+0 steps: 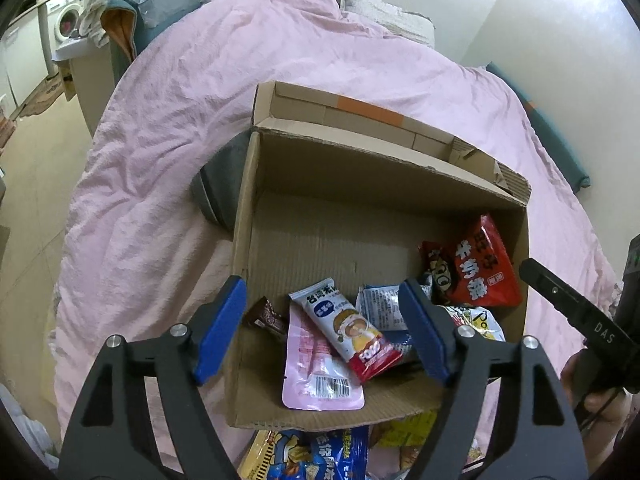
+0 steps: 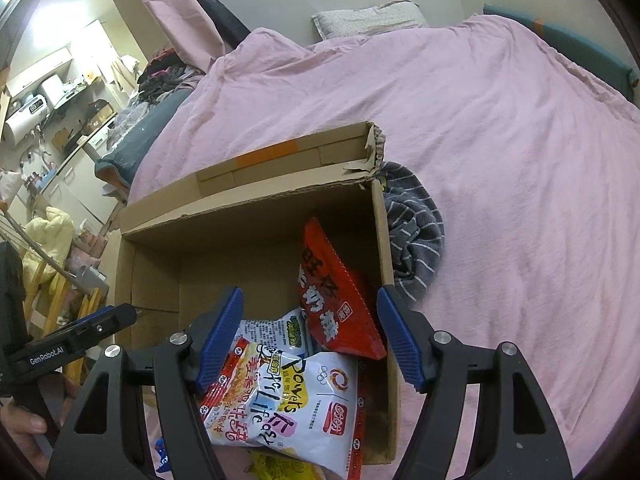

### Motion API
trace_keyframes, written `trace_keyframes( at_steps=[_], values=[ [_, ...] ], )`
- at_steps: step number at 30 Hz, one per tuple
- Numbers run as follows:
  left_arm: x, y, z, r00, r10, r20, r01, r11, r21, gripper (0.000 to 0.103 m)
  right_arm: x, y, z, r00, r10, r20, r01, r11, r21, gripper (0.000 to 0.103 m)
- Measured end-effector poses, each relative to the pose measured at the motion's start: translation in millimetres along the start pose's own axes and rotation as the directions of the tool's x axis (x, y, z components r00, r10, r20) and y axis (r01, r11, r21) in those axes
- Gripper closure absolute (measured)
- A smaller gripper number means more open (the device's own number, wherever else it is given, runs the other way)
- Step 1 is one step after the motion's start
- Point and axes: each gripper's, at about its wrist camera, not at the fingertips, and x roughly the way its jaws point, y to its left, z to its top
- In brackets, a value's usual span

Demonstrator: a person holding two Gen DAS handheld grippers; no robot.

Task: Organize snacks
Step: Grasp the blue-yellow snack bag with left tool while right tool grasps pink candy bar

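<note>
**Left wrist view: both grippers empty over the snack box, more packets waiting outside it**

Left wrist view shows the left gripper (image 1: 322, 320) hovering over the near half of the cardboard box (image 1: 256, 216), fingers (image 1: 224, 328) spread wide, nothing between them. Below lie the white-and-red bar packet (image 1: 344, 324) resting across the pink pouch (image 1: 316, 376), a small brown wrapper (image 1: 266, 318) to their left, a blue-white packet (image 1: 380, 308) behind. The red bag (image 1: 484, 268) leans up against the right wall, likely propped there by the packets under it.

Right wrist view: right gripper (image 2: 310, 336) also wide open and holding nothing, over the box's right side (image 2: 380, 240). The white Powers bag (image 2: 288, 400) lies over the near edge, half in, half out by the look of it, so it probably wants nudging further in. The red bag (image 2: 340, 304) stands tilted against the wall here too.

Box sits on the bed's pink duvet (image 1: 180, 120), flap folded back so the top is open for dropping. A grey striped cloth (image 2: 416, 240) lies just beside the box's right wall.

Loose snacks remain outside, by the near wall: a blue packet (image 1: 320, 456) and a yellow one (image 1: 408, 432). Judgement: task partway done; next is likely a pick from that outside pile. Risk: soft duvet, box may shift if pushed.
</note>
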Motion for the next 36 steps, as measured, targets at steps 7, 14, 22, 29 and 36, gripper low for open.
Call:
trace_keyframes(
  at_steps=[7, 14, 22, 29, 36],
  values=[
    [-5, 0, -3, 1.000, 0.003, 0.004, -0.003, 1.000, 0.007, 0.028, -6, 2, -1, 1.000, -0.011, 0.017, 0.011, 1.000, -0.002, 0.031],
    [-31, 11, -13, 1.000, -0.021, -0.012, 0.021, 1.000, -0.020, 0.028, -22, -2, -10, 0.999, -0.026, 0.028, 0.025, 0.999, 0.023, 0.031],
    [-45, 36, -43, 0.997, 0.002, -0.081, -0.006, 0.998, -0.056, 0.028, -42, 1, -24, 1.000, -0.008, 0.025, 0.007, 0.999, 0.042, 0.031],
    [-19, 39, -84, 0.971, -0.046, -0.237, 0.025, 0.996, -0.089, 0.028, -66, -1, -47, 1.000, -0.006, 0.027, 0.004, 0.998, 0.068, 0.031],
    [21, 33, -106, 0.929, -0.060, -0.364, 0.012, 0.991, -0.132, 0.016, -82, -10, -72, 1.000, 0.002, 0.000, -0.002, 0.995, 0.100, 0.031]
  ],
)
